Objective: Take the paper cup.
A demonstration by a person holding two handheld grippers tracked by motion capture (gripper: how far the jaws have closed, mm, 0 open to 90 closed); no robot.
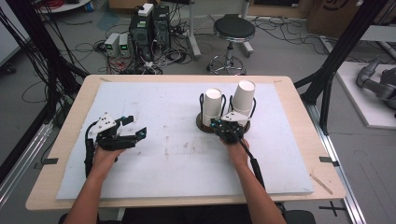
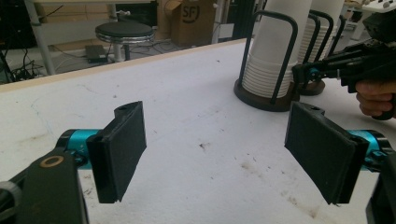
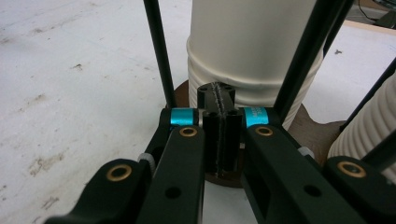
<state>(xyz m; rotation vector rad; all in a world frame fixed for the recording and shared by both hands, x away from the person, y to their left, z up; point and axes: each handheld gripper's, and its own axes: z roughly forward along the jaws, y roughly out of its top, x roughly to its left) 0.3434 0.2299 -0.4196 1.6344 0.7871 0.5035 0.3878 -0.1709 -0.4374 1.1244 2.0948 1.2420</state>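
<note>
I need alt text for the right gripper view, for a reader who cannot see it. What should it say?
The right hand-held gripper, jaws shut with nothing between them, points at the base of a white cup stack standing in a black wire holder on a round brown base. A second ribbed cup stack shows at the right edge, on a stained white mat.

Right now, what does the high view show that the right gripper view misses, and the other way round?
High view alone: the left gripper lying open on the table, and a stool on the floor behind. Right gripper view alone: the right gripper with its fingers pressed flat together, empty, at the holder's brown base. Both: the stack of white paper cups in its black wire holder.
</note>
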